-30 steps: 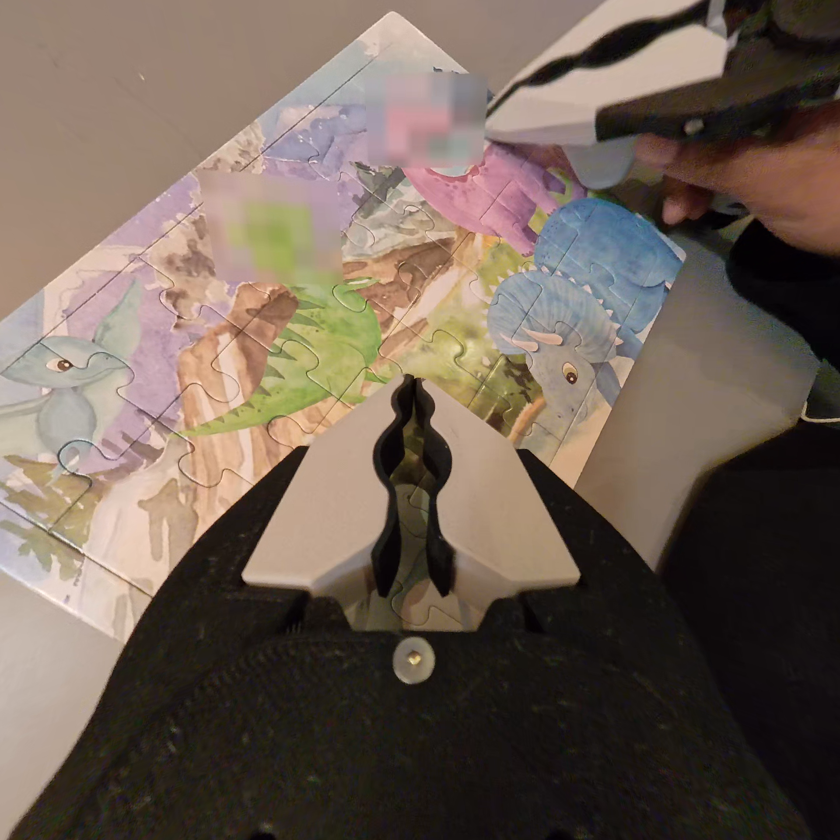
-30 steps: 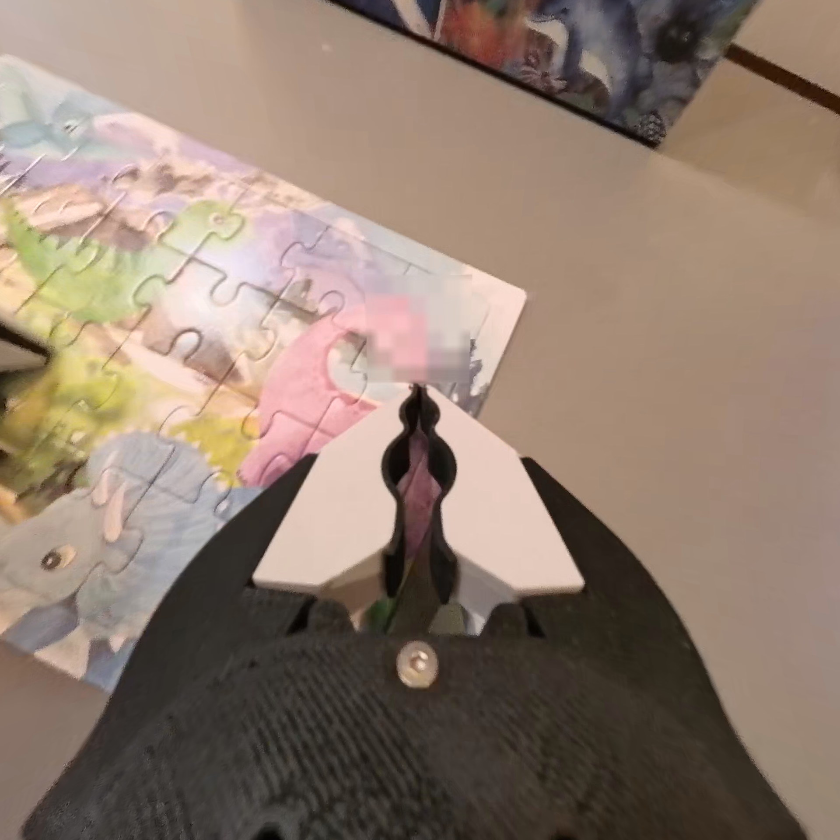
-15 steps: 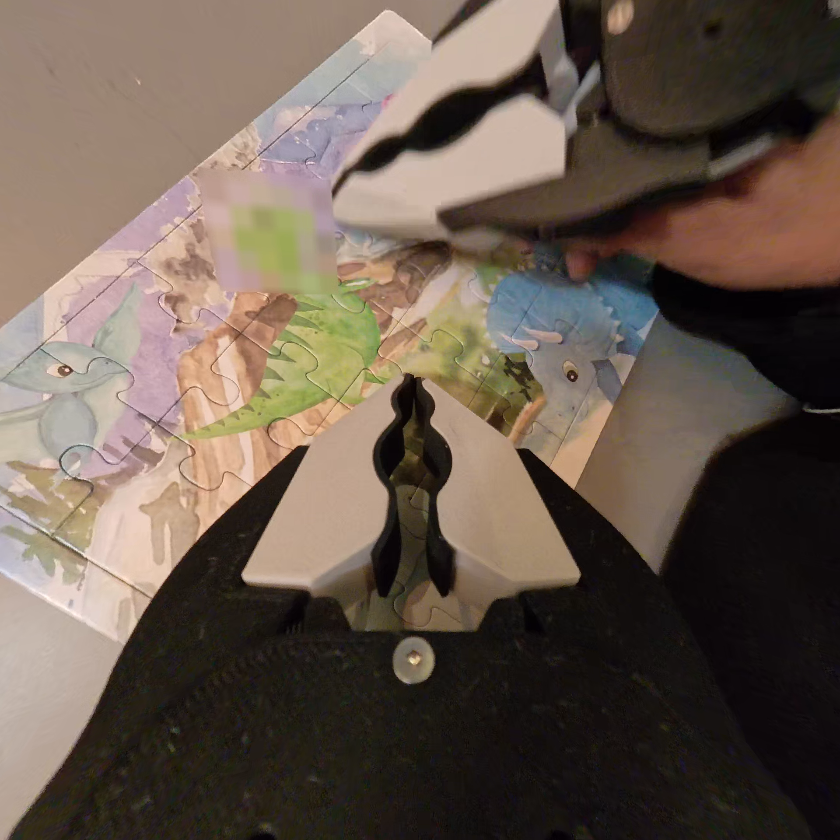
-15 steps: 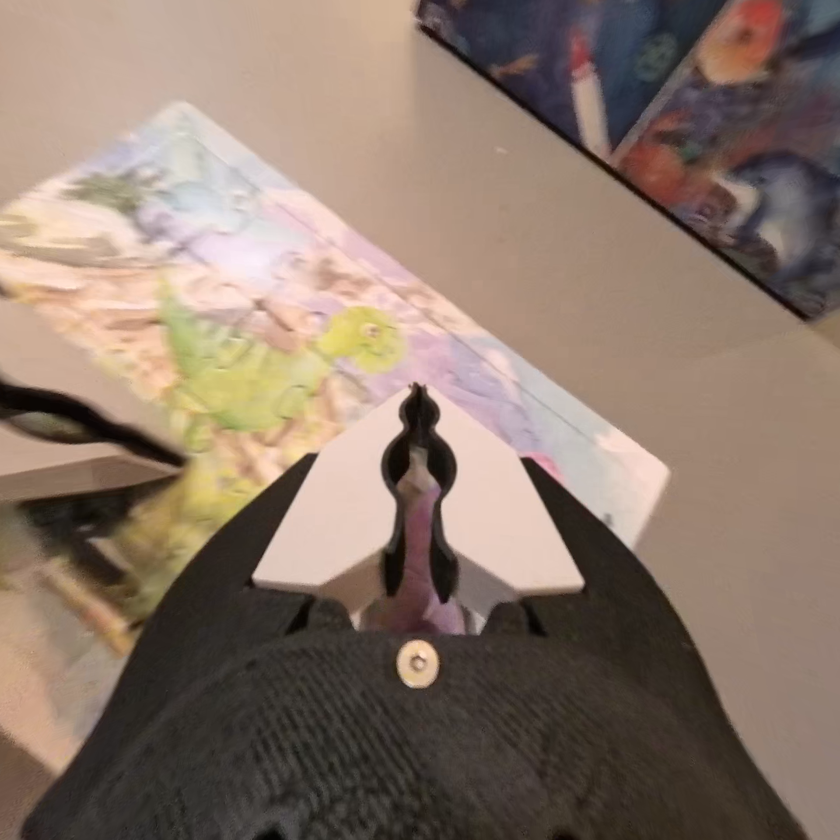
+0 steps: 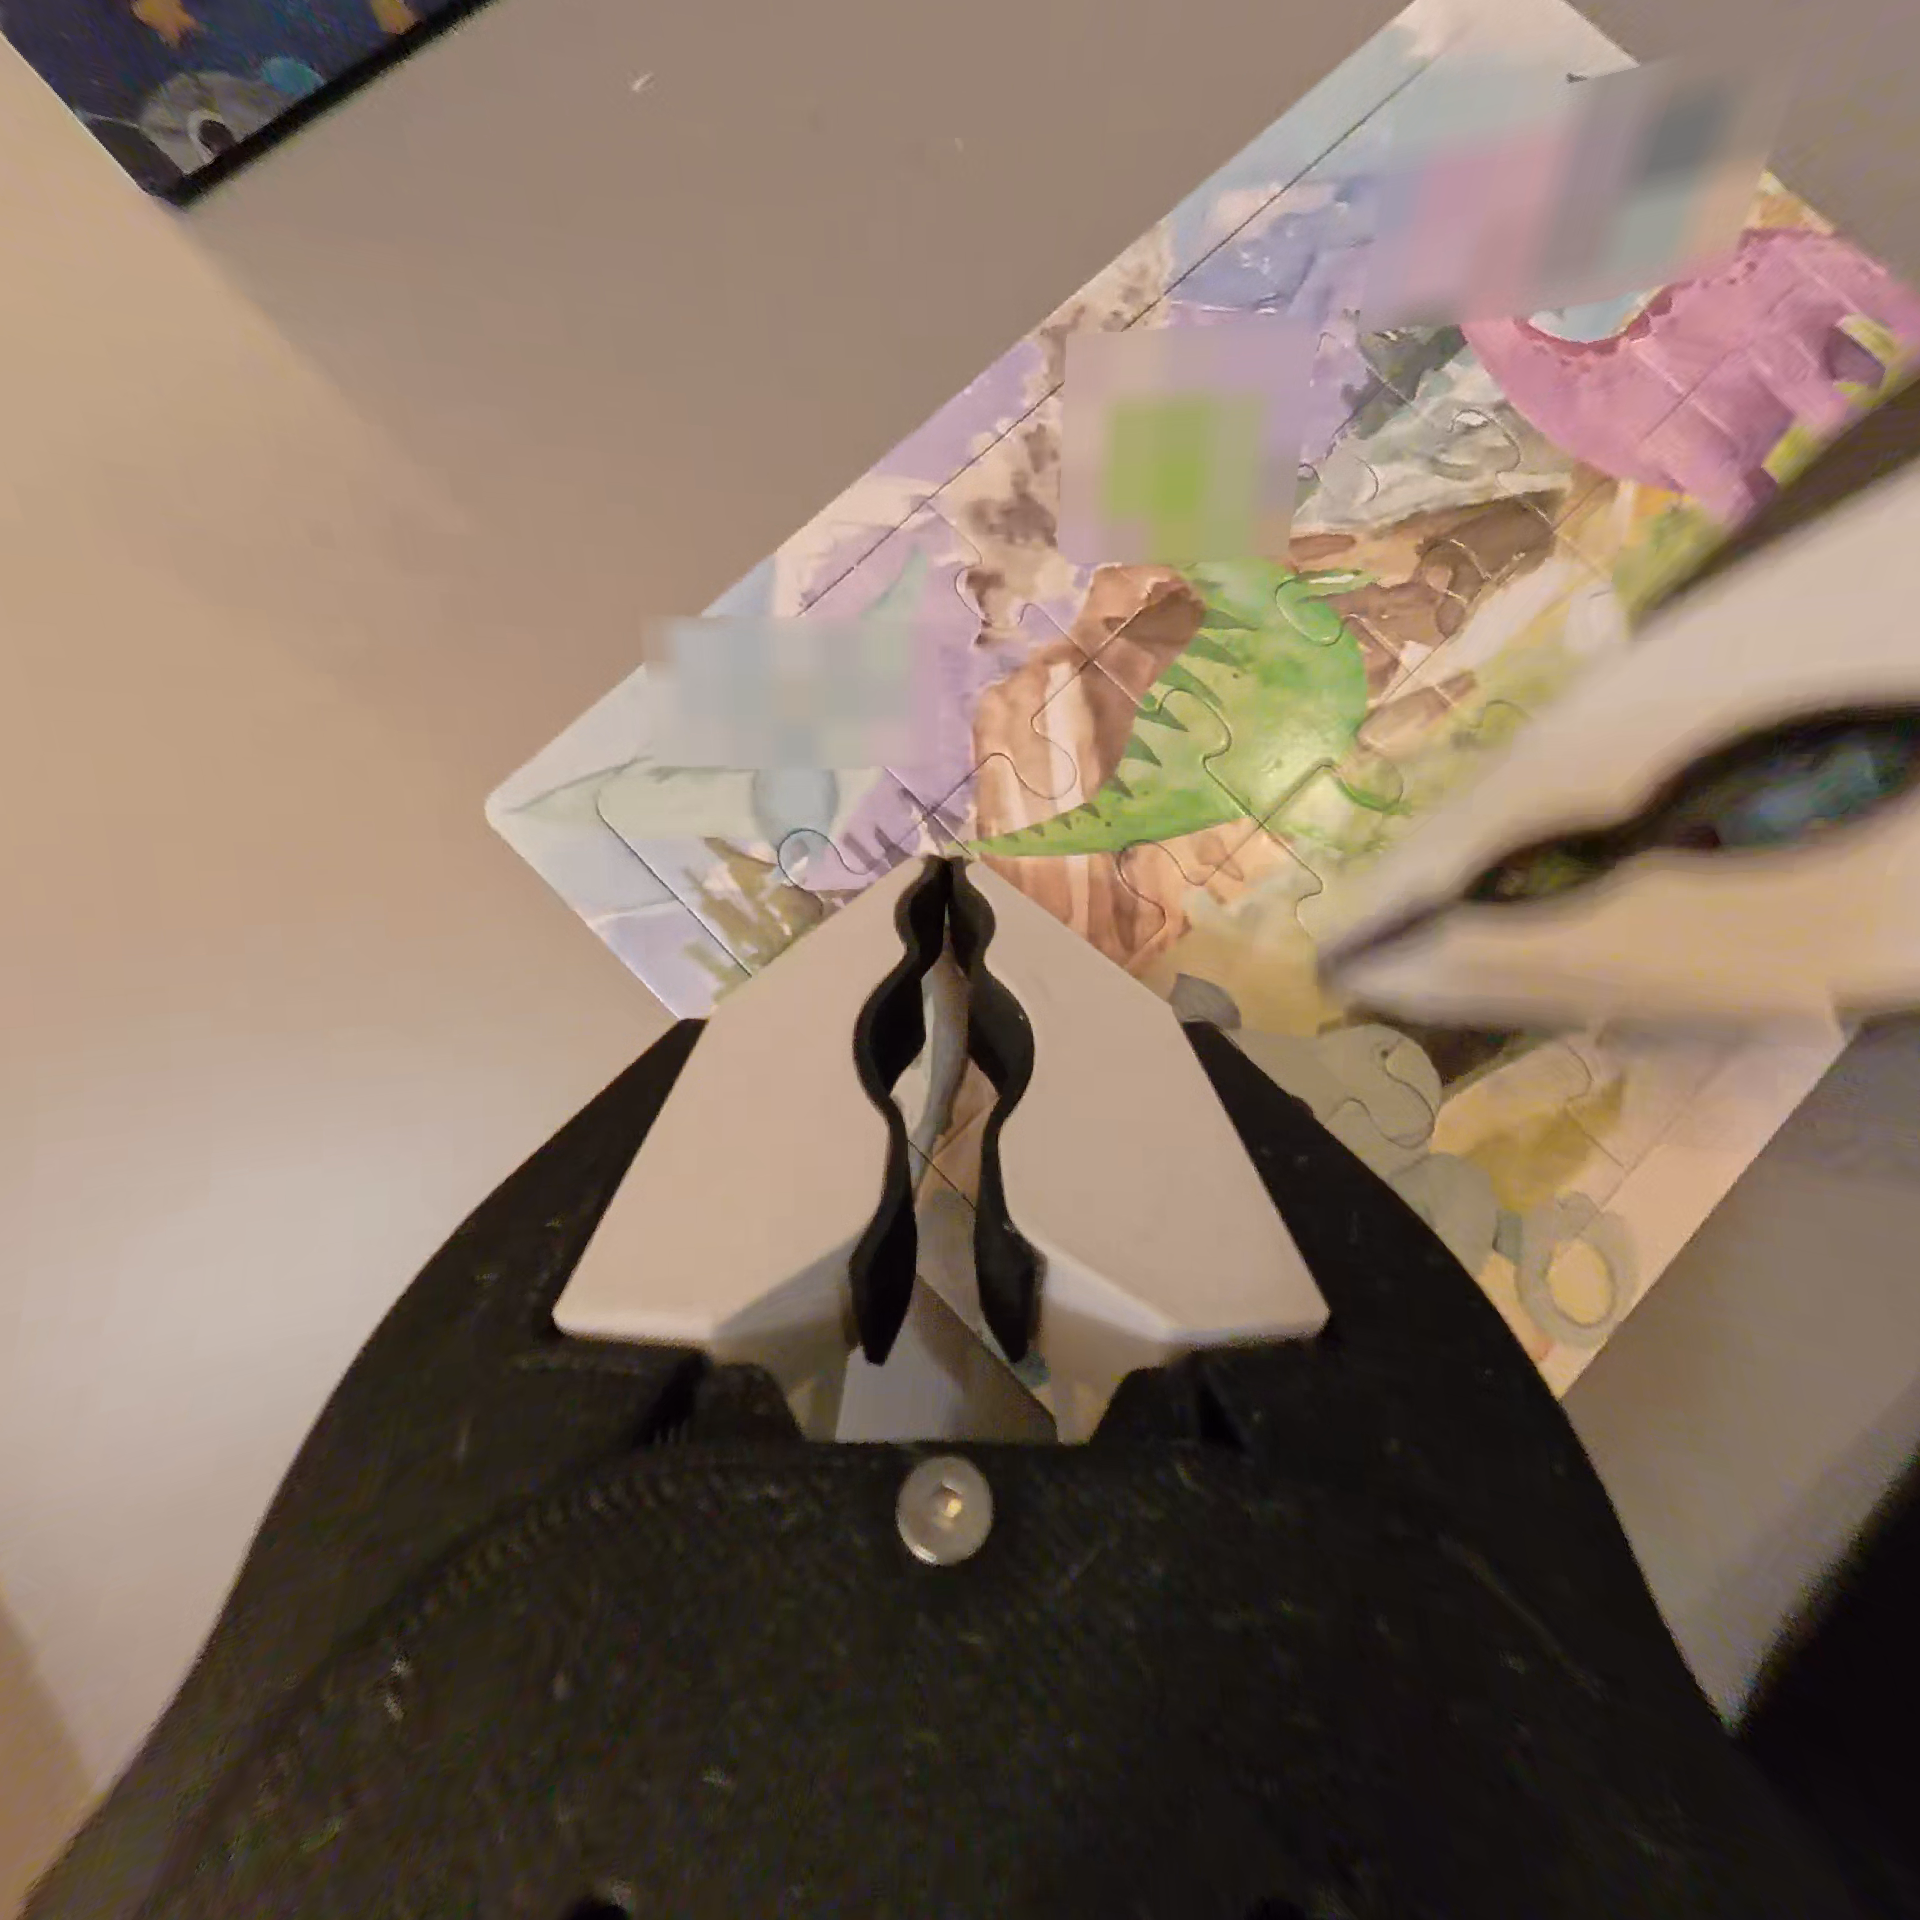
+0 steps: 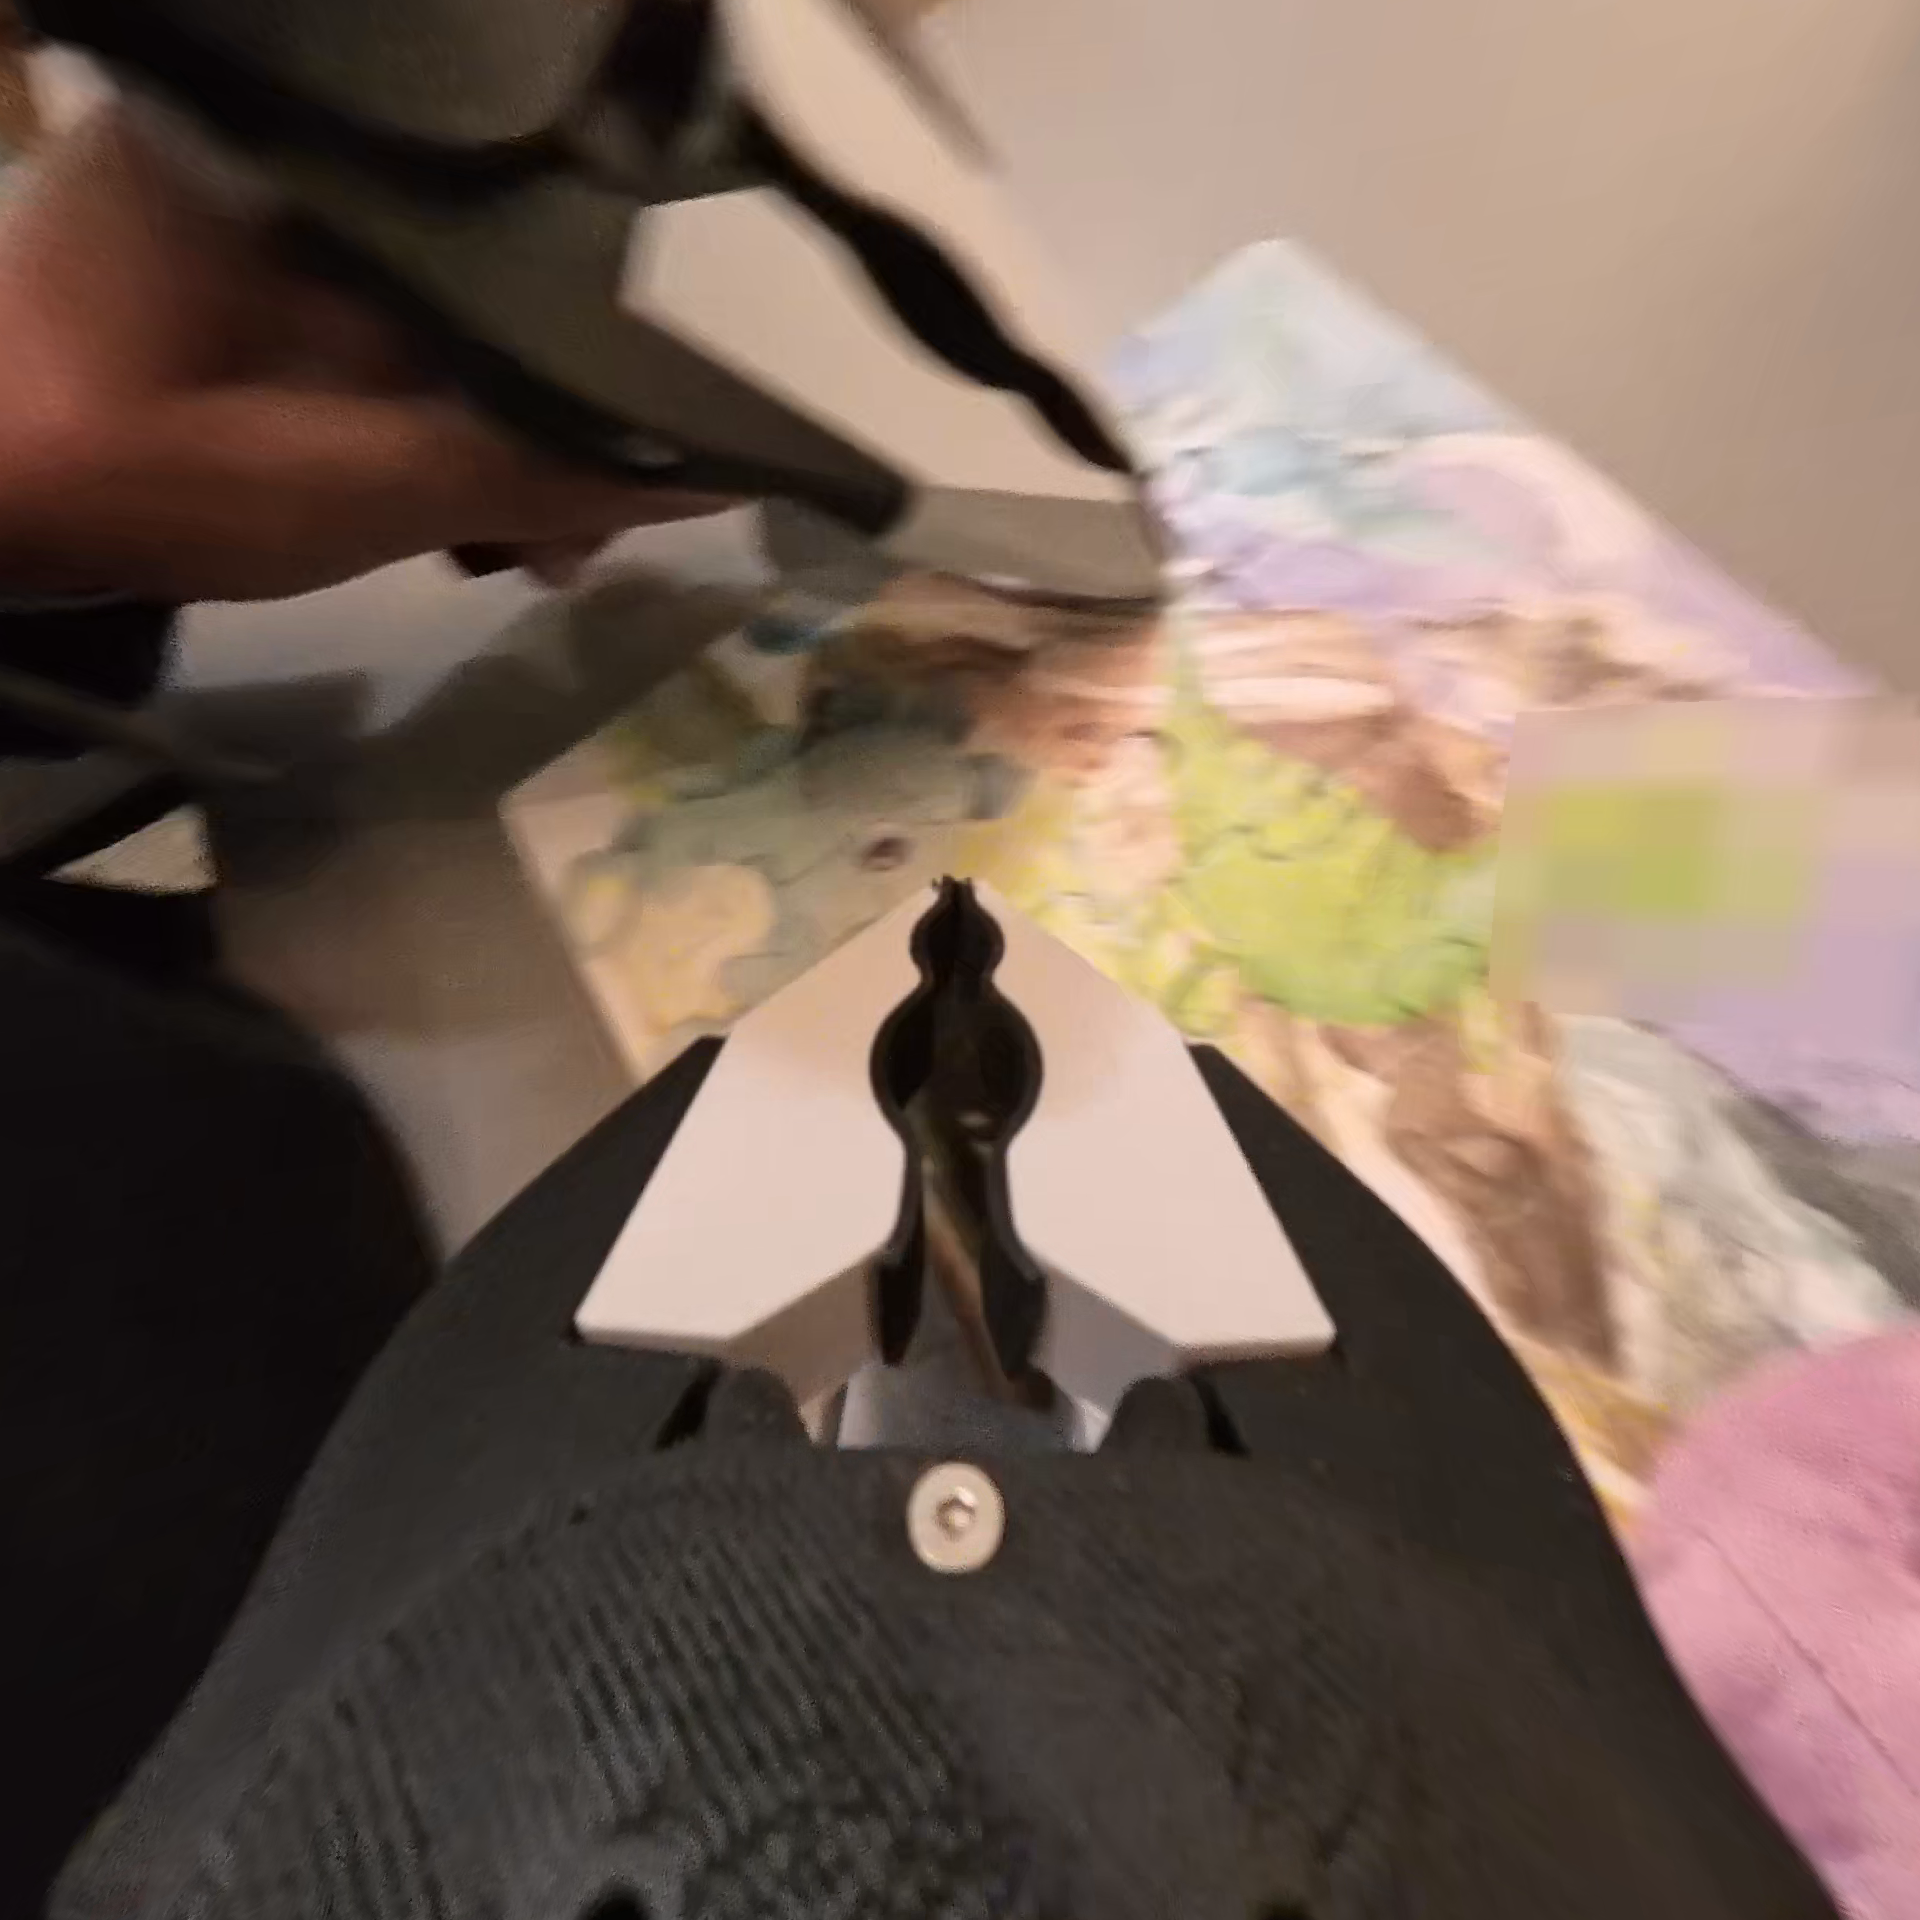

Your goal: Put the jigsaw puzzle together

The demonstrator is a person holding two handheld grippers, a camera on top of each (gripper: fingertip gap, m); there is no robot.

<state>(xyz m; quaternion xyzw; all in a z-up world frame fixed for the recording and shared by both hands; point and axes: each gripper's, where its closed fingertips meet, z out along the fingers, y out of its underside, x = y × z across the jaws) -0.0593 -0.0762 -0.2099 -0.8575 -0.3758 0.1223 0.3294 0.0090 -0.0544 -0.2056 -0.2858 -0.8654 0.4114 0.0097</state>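
Left gripper (image 5: pixel 945 883) closed, empty, over pastel dinosaur jigsaw puzzle (image 5: pixel 1247 727); right gripper (image 6: pixel 954 894) closed, empty, at 3 o'clock.

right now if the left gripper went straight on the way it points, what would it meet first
Probably the jigsaw puzzle: the left gripper has its fingers shut, tips over the puzzle's near-left part, next to the green dinosaur's tail. How high it hovers is unclear.

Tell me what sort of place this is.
Probably an indoor table at home or in a playroom: a dinosaur jigsaw puzzle lies on a plain beige tabletop, with a dark illustrated board at its far edge.
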